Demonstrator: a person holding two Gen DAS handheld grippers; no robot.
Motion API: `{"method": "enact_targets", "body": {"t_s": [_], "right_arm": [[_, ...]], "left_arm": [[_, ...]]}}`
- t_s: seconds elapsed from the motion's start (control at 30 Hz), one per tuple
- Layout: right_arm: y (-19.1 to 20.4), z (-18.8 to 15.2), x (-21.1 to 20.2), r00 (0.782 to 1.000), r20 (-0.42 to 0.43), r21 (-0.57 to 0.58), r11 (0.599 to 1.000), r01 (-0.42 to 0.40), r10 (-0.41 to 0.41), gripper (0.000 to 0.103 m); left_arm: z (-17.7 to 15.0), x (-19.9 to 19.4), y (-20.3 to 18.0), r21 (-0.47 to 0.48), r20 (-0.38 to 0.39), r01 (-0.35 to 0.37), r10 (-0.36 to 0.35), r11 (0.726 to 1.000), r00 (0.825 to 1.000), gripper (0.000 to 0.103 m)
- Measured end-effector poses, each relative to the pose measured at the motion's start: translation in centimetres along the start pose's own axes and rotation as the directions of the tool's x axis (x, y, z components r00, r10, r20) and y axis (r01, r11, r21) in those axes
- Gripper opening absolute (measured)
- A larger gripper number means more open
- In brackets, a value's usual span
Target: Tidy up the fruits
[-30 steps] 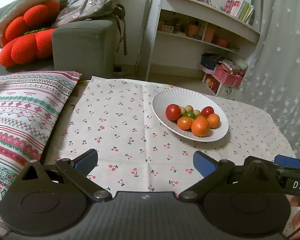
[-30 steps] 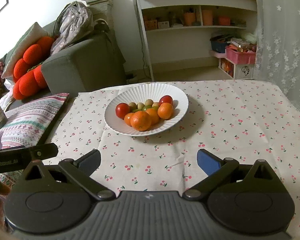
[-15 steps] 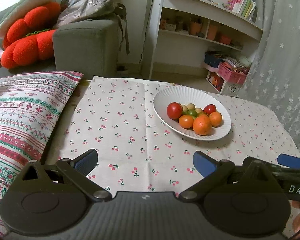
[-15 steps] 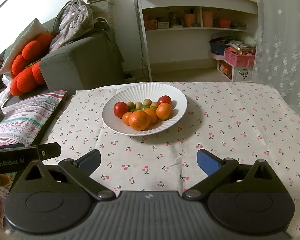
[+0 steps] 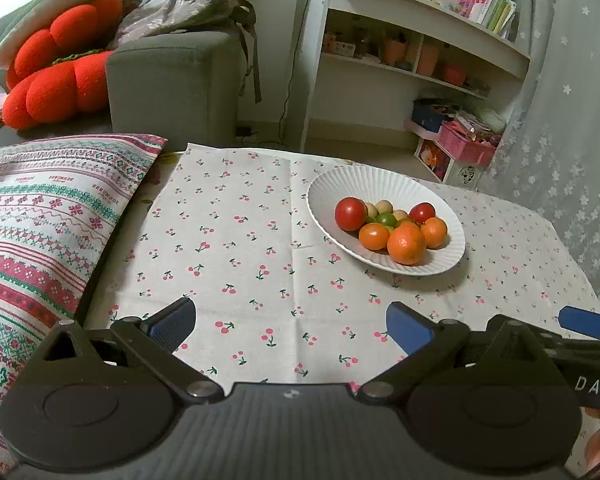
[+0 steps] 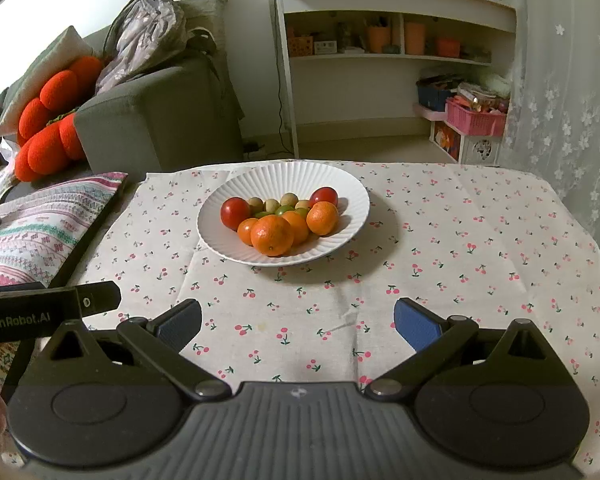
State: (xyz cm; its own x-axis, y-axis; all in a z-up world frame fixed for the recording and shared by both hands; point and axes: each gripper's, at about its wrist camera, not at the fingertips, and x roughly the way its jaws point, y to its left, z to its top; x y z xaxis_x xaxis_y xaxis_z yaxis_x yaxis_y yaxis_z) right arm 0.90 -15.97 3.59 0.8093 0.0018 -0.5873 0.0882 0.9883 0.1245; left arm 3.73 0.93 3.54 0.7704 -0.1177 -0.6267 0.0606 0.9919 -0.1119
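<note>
Fruit plate ahead of open right tool, apart.

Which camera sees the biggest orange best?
The right wrist view: the biggest orange sits centred, facing the camera at the plate's near edge. The left wrist view shows it off to the right, smaller.

Fruits lie in the plate on the tablecloth, shelf behind.
</note>
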Motion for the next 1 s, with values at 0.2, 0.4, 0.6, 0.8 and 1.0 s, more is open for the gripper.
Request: {"method": "enact_targets", "body": {"t_s": [0.2,0.4,0.6,0.8,1.0], "right_arm": [[0.17,-0.04,0.21,1.0,-0.005,-0.011,1.0,0.008,-0.008,0.103],[0.29,-0.09,0.28,1.0,-0.005,-0.022,1.0,0.016,-0.016,0.103],[0.33,-0.13,0.34,1.0,-0.008,-0.022,1.0,0.019,-0.019,0.103],[0.43,-0.1,0.43,1.0,-0.009,-0.029,0.999,0.023,-0.023,0.103],[0.37,-0.1,0.42,1.0,-0.009,-0.029,0.999,0.02,-0.02,0.103]], "left_arm": [[-0.04,-0.03,-0.16,0.008,-0.002,-0.002,0.002,1.0,1.0,0.1],[-0.14,0.22,-0.35,0.025,-0.011,-0.01,0.01,1.0,1.0,0.1],[-0.14,0.29,-0.31,0.03,-0.017,-0.008,0.009,1.0,1.0,0.1],[-0.15,0.32,-0.35,0.031,-0.02,-0.003,0.003,1.0,1.0,0.1],[-0.18,-0.09,-0.59,0.051,-0.002,-0.003,0.003,0.999,1.0,0.1]]}}
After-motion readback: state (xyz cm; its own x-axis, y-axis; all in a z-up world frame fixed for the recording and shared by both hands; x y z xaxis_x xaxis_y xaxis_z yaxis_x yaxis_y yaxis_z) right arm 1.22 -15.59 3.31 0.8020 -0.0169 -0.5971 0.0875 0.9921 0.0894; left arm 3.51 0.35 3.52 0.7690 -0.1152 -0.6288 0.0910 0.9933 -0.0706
